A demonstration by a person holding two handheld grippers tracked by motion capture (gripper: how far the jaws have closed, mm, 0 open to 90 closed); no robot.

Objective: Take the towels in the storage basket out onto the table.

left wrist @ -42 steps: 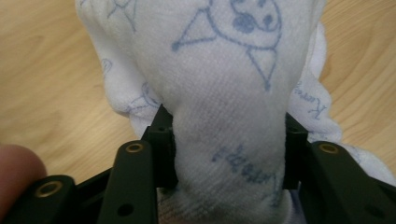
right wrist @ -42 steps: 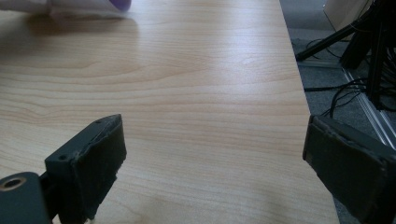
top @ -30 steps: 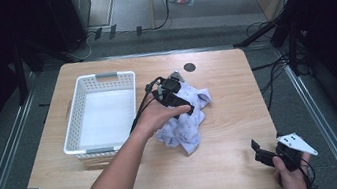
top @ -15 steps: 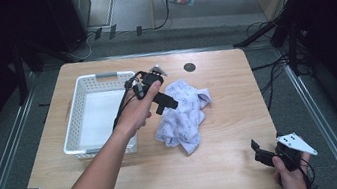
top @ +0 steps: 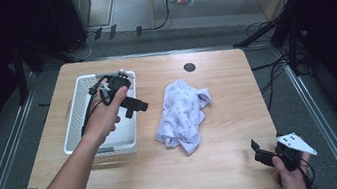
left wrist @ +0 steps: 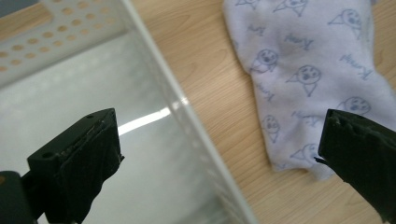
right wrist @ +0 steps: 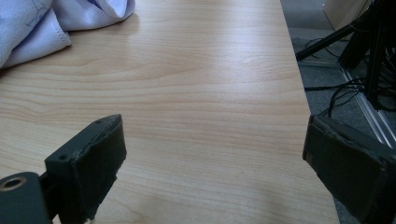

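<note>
Left claw [top: 133,104] hangs wide open and empty over the white basket's [top: 77,108] near wall, the printed cloth [top: 183,115] lying crumpled on the surface [top: 225,81] just beyond its far jaw. Right claw [top: 262,153], jaws spread and empty, rests low at the surface's corner, well apart from the cloth.

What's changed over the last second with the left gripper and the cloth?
The left gripper let go of the crumpled pale-blue printed cloth and drew back left, over the right wall of the white plastic basket, jaws wide open. The cloth lies a little flatter. The right gripper, open, kept its place at the wooden table's near right corner.
</note>
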